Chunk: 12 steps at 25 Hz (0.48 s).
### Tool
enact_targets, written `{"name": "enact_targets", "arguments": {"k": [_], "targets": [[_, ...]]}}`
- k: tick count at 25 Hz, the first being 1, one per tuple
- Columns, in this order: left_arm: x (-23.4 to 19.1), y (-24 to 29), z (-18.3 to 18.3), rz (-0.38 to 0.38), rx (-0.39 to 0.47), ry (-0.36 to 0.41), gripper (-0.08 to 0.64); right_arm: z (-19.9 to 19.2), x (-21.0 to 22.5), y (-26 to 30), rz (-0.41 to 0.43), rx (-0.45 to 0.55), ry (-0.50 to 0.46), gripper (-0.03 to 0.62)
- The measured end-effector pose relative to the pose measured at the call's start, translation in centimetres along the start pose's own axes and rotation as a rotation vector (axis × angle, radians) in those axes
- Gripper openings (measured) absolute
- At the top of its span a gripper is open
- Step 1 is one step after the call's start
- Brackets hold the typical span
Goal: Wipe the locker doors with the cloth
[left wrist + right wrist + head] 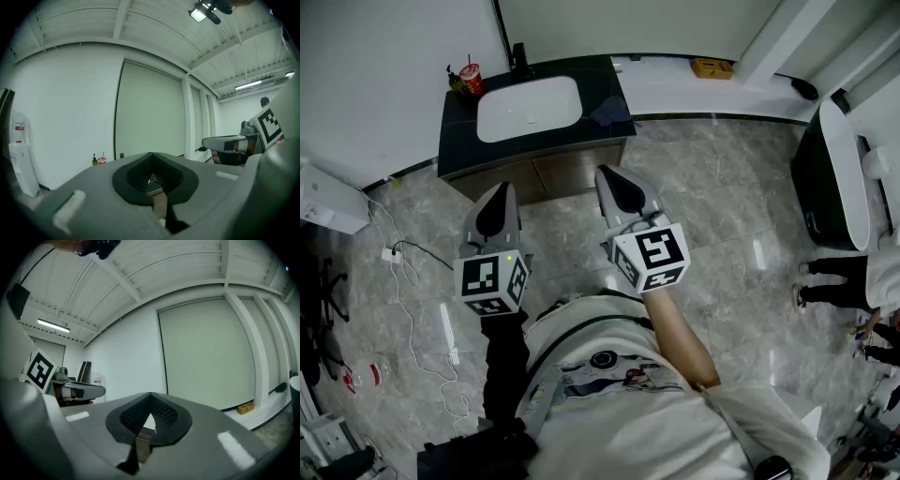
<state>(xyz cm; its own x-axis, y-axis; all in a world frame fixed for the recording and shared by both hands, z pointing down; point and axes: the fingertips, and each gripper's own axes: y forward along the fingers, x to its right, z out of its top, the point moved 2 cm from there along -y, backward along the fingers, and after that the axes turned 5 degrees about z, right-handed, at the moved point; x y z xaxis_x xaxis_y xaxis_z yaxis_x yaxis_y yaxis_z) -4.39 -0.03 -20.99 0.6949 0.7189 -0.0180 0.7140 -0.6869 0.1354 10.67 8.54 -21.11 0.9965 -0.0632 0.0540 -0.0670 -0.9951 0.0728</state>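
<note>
Left gripper (pixel 498 202) and right gripper (pixel 614 186) side by side, about level, toward the sink cabinet (pixel 461 131) (the 2 clenched, empty).

Bathroom-style mock-up room: dark vanity (pixel 461 127) with white basin (pixel 530 108), marble-tile floor (pixel 722 216), bare white walls (pixel 394 56).

A dark cloth (pixel 609 112) is lying crumpled on the black worktop (pixel 461 131), just right of the white basin (pixel 528 108), in the upper middle of the head view. Directly below, two brown locker doors (pixel 553 174) are standing closed side by side under the worktop's front edge, appearing foreshortened from above.
</note>
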Motion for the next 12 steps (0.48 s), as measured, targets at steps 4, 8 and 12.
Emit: {"name": "enact_targets", "arguments": {"k": [4, 8, 12], "targets": [[0.6, 0.2, -0.1, -0.007, -0.006, 0.001, 0.002, 0.0, 0.4, -0.2, -0.003, -0.004, 0.004, 0.002], [1.6, 0.3, -0.4, -0.015, -0.015, 0.004, 0.002, -0.3, 0.7, -0.7, 0.000, -0.009, 0.005, 0.002], [2.2, 0.3, -0.9, -0.009, -0.026, -0.002, 0.002, -0.7, 1.1, -1.4, 0.010, -0.017, 0.004, 0.002]]}}
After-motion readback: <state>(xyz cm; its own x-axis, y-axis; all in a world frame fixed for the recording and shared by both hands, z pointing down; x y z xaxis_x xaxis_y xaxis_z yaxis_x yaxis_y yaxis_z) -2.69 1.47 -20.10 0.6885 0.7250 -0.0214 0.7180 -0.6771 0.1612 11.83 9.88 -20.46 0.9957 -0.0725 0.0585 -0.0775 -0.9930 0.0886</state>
